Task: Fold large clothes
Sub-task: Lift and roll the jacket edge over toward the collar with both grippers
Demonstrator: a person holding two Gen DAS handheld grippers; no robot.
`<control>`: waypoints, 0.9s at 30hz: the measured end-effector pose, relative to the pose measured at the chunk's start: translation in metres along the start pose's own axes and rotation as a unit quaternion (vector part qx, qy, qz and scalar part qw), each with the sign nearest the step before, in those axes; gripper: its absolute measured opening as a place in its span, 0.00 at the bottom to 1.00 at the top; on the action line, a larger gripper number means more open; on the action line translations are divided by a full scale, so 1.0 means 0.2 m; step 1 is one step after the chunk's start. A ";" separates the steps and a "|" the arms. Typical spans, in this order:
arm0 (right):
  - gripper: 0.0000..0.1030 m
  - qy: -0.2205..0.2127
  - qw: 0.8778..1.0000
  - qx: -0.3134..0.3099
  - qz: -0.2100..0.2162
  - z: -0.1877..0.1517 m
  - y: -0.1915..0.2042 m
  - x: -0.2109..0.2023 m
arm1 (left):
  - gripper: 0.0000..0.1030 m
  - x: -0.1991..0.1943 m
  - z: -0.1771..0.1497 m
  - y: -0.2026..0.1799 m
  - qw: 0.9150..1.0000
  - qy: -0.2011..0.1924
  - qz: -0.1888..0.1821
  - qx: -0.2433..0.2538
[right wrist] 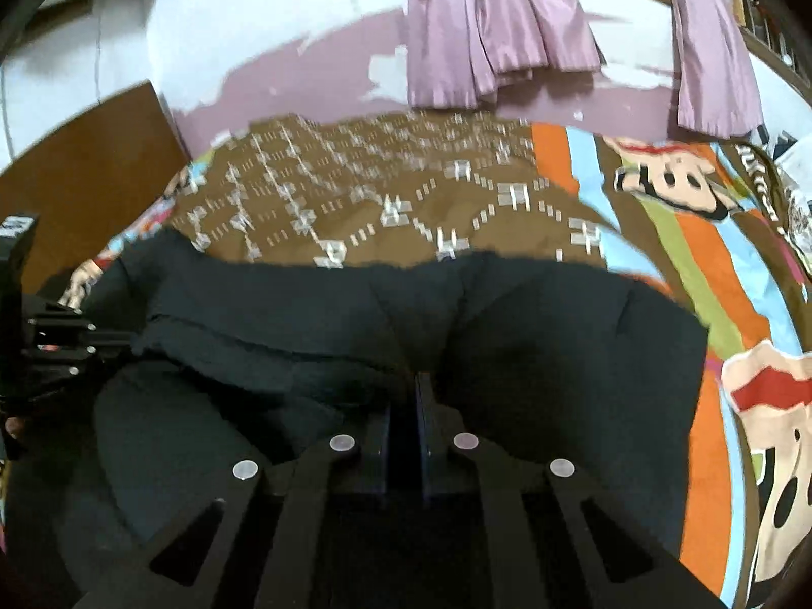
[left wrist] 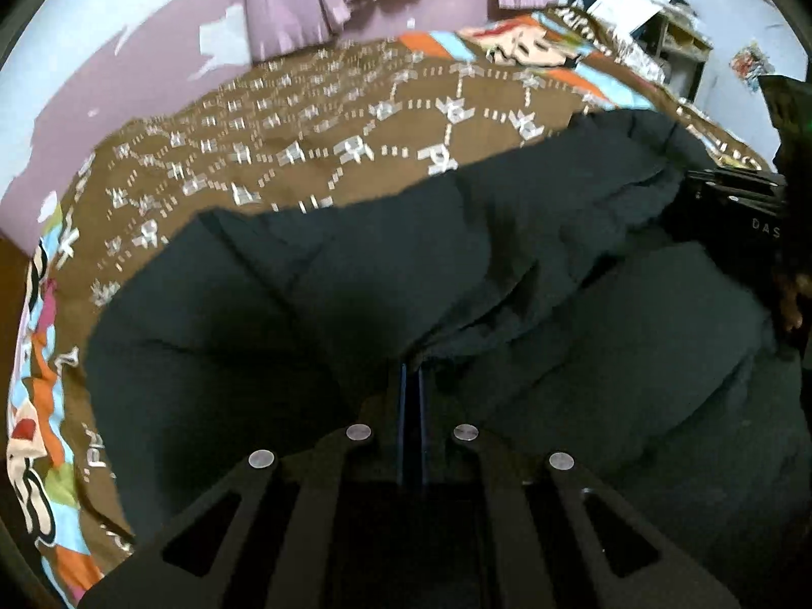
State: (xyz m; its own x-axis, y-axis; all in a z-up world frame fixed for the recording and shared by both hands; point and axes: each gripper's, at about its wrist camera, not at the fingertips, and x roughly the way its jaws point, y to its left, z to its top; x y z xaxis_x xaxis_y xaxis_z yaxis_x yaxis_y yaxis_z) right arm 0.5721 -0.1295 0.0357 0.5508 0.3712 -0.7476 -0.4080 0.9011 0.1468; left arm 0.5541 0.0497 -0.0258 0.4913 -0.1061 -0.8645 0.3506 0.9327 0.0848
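Behind the bed [left wrist: 355, 172], with its brown patterned cover, stands a flaking lilac wall hung with purple curtains [right wrist: 497, 25]. On the cover lies the dark garment [left wrist: 507, 233], spread wide, heavy-looking and softly rumpled, its far hem ragged against the pattern. I hold both tools pressed into its near part: my left hand-held gripper [left wrist: 412, 380] and right hand-held gripper [right wrist: 411, 391] each have jaws together, pinching a cloth ridge. Risk, as I judge it: a thin pinch slipping, or layers dragging unevenly, skewing the fold.
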 end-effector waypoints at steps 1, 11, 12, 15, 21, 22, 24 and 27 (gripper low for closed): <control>0.08 -0.001 1.000 0.003 0.001 -0.01 0.00 0.01 | 0.02 0.04 -0.01 0.00 1.000 0.010 -0.001 0.001; 0.25 -0.123 0.991 0.037 0.038 -0.03 0.01 -0.30 | 0.04 -0.04 -0.04 0.07 0.999 -0.010 -0.032 -0.029; 0.32 -0.137 0.989 0.043 0.041 -0.02 0.02 -0.34 | 0.04 -0.04 -0.02 0.09 0.998 -0.008 -0.040 -0.041; 0.33 -0.150 0.986 0.047 0.060 0.06 0.05 -0.36 | 0.05 -0.11 0.01 0.12 0.996 -0.022 -0.059 -0.068; 0.33 -0.087 0.992 0.056 0.070 0.22 0.10 -0.19 | 0.28 -0.32 0.08 0.14 0.984 -0.114 -0.110 -0.088; 0.32 -0.070 0.994 0.057 0.068 0.24 0.09 -0.14 | 0.30 -0.34 0.10 0.14 0.981 -0.127 -0.119 -0.090; 0.19 -0.040 0.994 0.069 0.069 0.26 0.07 -0.05 | 0.30 -0.34 0.15 0.13 0.980 -0.132 -0.118 -0.090; 0.15 0.009 0.993 0.084 0.086 0.24 0.04 0.04 | 0.30 -0.27 0.25 0.11 0.982 -0.122 -0.113 -0.085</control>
State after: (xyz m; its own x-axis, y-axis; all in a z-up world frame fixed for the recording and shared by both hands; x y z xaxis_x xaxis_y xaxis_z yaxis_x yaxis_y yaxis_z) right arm 0.6087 -0.1076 0.0619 0.4700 0.5204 -0.7129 -0.3667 0.8498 0.3785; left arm 0.5749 0.0584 0.0482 0.5997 -0.3770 -0.7058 0.3441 0.9179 -0.1978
